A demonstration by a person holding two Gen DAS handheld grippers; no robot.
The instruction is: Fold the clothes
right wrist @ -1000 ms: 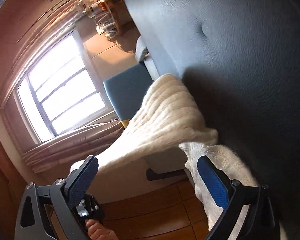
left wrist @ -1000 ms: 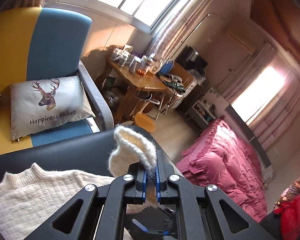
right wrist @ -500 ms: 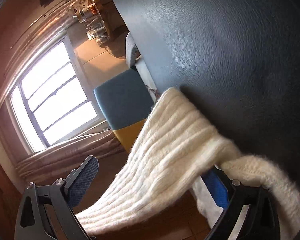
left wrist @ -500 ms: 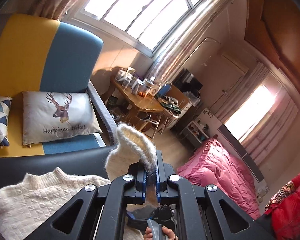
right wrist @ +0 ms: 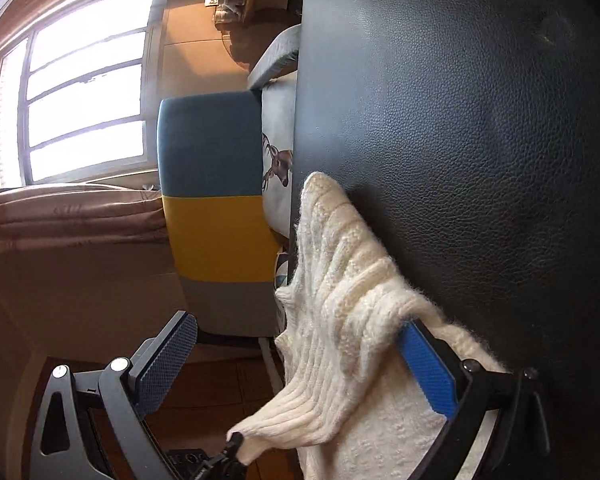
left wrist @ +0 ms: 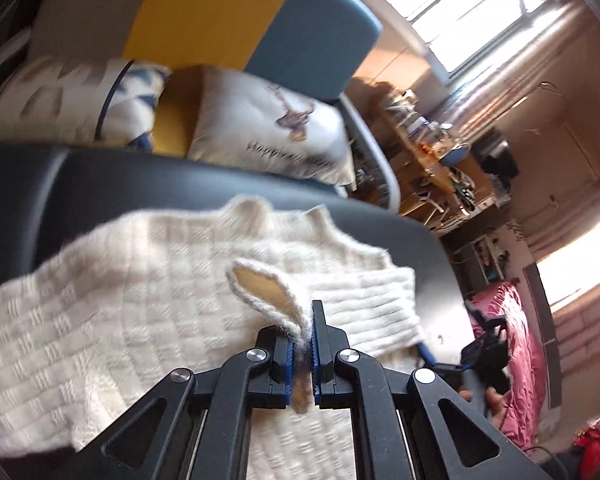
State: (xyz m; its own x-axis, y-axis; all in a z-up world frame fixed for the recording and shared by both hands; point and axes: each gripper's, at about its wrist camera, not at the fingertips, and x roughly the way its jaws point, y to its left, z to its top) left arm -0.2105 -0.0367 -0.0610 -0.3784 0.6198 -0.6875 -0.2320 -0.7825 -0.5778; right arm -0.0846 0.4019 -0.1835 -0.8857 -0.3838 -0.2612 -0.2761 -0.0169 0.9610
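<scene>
closest to the left wrist camera, the left gripper (left wrist: 306, 344) is clenched on a cuff (left wrist: 266, 292) of the cream knit sweater (left wrist: 112, 312), the wool pinched tight between the blue pads with a loop of it standing up above them. the sweater itself lies spread on the black padded table (left wrist: 148, 184), collar away from the camera, and a sleeve (left wrist: 376, 304) is laid across the body.

in the right wrist view the right gripper (right wrist: 296, 364) is spread wide and grasps nothing; its far pad (right wrist: 428, 372) is tucked under a ribbed fold of the sweater near the table edge, and the near pad (right wrist: 164, 364) hangs in open air over the floor. part of the knit droops off the edge there.

risks, as i judge them: the overhanging part could drag more of the sweater off the table, since nothing is pinning it on that side. the left gripper holds only a thin bit of cuff, so a quick pull could stretch the wool or let it slip out. the fuzzy yarn may also snag on the open pad as it moves, dragging the laid sleeve askew.

beyond the table sit a deer cushion (left wrist: 268, 128), then the yellow and blue sofa (left wrist: 220, 12), with a cluttered wooden desk (left wrist: 432, 152) and a bright window (left wrist: 468, 0) farther off.
</scene>
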